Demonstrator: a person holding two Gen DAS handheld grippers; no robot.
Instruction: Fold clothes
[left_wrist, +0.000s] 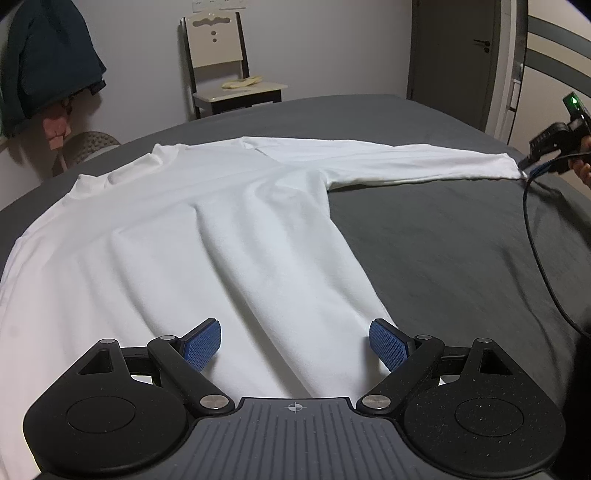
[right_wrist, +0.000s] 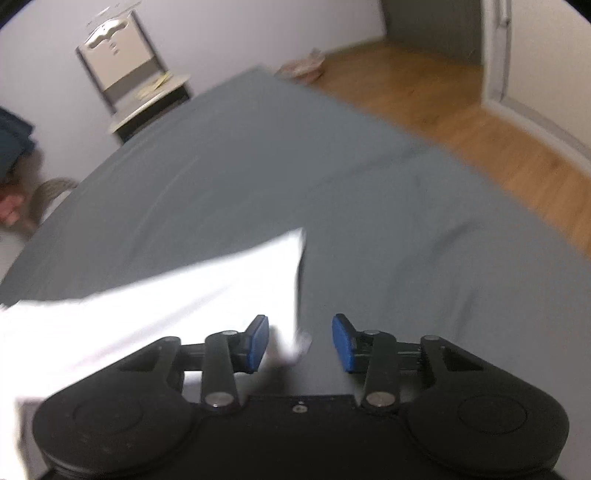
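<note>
a cream and dark wooden chair (left_wrist: 218, 59) stands against the pale wall beyond the grey-sheeted bed (left_wrist: 443, 240), with something pale yellow (left_wrist: 242, 82) lying on its seat. to the left a dark jacket (left_wrist: 44, 62) hangs above a pink item (left_wrist: 57, 129) and a round woven stool (left_wrist: 88, 146). a grey door (left_wrist: 454, 55) stands at the right, and wooden floor (right_wrist: 443, 99) shows past the bed's far corner.

Plain white long-sleeved shirt (left_wrist: 192, 236) on a dark grey bedsheet (left_wrist: 443, 258). Gripper pads (left_wrist: 201, 345) blue with a fine dotted texture, on black linkages. Upper left: cream chair (left_wrist: 221, 55), dark teal garment (left_wrist: 48, 62). Wooden floor (right_wrist: 443, 103) orange-brown.
</note>
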